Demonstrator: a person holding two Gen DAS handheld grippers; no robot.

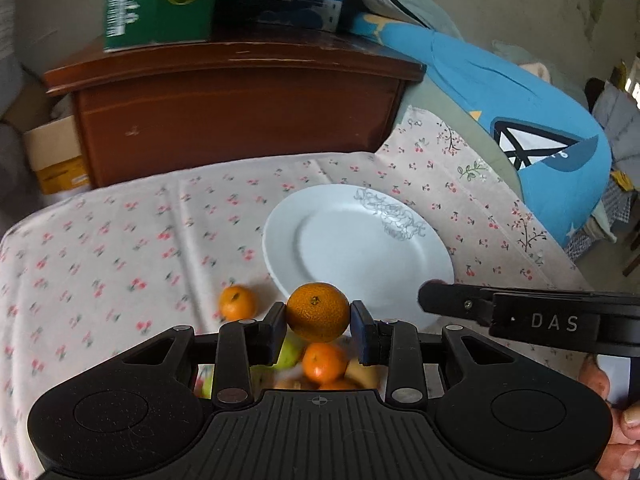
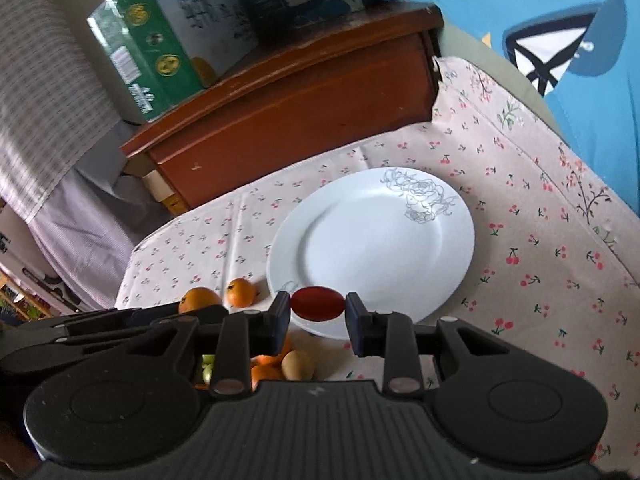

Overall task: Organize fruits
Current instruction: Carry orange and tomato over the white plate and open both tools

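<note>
**A:** What is shown in the left wrist view?

**B:** The left gripper (image 1: 319,312) is seen closed on an orange (image 1: 318,311), which is pinched at its sides between the two pads and carried above the worktop (image 1: 120,240). A white plate (image 1: 360,248) is laid just beyond and slightly right of the held fruit; nothing is seen in it. A small orange (image 1: 237,302) is left on the cloth, near the plate's left rim. Below the gripper a pile of fruit (image 1: 324,362) is glimpsed, orange and green pieces among them. The tip of the right gripper (image 1: 430,296) is seen at the right, over the plate's near rim.

**A:** And the right wrist view?

**B:** The right gripper (image 2: 318,305) is seen clamped on a dark red oval fruit (image 2: 318,305), whose long axis is set across, from pad to pad. The plate (image 2: 372,240) is placed directly ahead, its near rim just past the fruit. The held orange (image 2: 199,298) and small orange (image 2: 240,292) are seen to the left.

**A:** Which hand is nearer the plate?

**B:** The right one is judged slightly nearer; both fruits would be moved forward and lowered.
</note>
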